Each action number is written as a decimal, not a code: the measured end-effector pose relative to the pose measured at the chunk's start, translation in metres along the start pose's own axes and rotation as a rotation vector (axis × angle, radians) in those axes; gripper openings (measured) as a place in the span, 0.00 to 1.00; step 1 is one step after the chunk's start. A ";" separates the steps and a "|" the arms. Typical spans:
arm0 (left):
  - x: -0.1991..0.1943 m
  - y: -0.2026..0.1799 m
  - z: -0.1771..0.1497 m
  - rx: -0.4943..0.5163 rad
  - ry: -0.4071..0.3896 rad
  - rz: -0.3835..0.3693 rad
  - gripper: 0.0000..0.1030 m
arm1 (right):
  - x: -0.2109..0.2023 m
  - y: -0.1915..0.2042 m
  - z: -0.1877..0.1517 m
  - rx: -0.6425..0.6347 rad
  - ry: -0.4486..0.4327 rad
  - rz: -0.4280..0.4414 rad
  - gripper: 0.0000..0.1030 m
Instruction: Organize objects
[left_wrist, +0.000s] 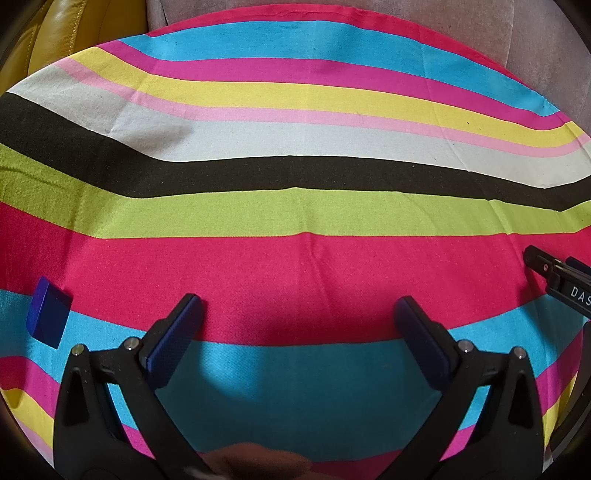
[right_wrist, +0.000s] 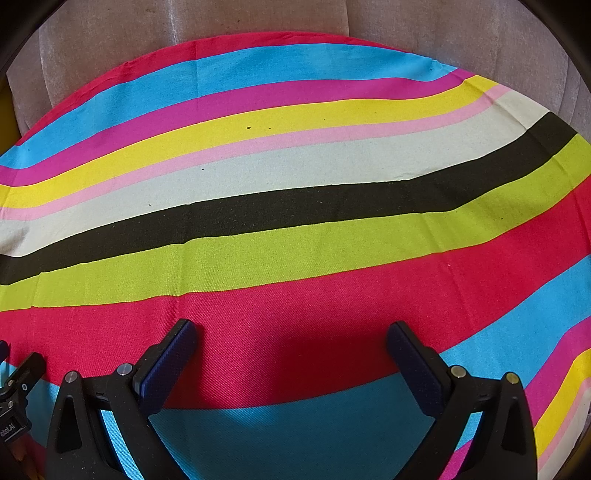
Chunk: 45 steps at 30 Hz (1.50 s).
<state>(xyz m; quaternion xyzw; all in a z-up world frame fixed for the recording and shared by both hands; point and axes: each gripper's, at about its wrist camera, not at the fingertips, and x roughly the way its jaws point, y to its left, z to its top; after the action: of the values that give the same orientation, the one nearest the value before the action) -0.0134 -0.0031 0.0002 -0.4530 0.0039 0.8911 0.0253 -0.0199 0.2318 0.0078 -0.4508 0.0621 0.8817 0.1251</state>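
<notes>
Lay flat on the striped cloth (left_wrist: 295, 266), blue block (left_wrist: 48, 314), just left of the left tongs (left_wrist: 297, 314), long axis pointing away, well clear of the right tongs (right_wrist: 291, 338); both spread wide, empty.

Right tool (right_wrist: 291, 339) spread wide with nothing between its blue-padded fingers (right_wrist: 168, 363), hovering over a striped cloth (right_wrist: 295, 229), red and blue bands beneath, grey upholstery (right_wrist: 258, 22) beyond the cloth's far edge, left tool (right_wrist: 16, 384) at lower left
</notes>
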 end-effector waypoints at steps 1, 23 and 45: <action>0.000 0.000 0.000 0.000 0.000 0.000 1.00 | 0.000 0.000 0.000 0.000 0.000 0.000 1.00; 0.000 -0.001 0.000 0.003 0.000 -0.002 1.00 | 0.000 0.000 0.000 0.000 0.000 -0.001 1.00; 0.000 0.000 -0.001 0.007 0.000 -0.003 1.00 | -0.003 0.003 -0.002 0.000 0.000 -0.001 1.00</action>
<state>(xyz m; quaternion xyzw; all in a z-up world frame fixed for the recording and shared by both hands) -0.0124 -0.0029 -0.0009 -0.4529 0.0064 0.8911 0.0284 -0.0179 0.2281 0.0091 -0.4508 0.0619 0.8816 0.1253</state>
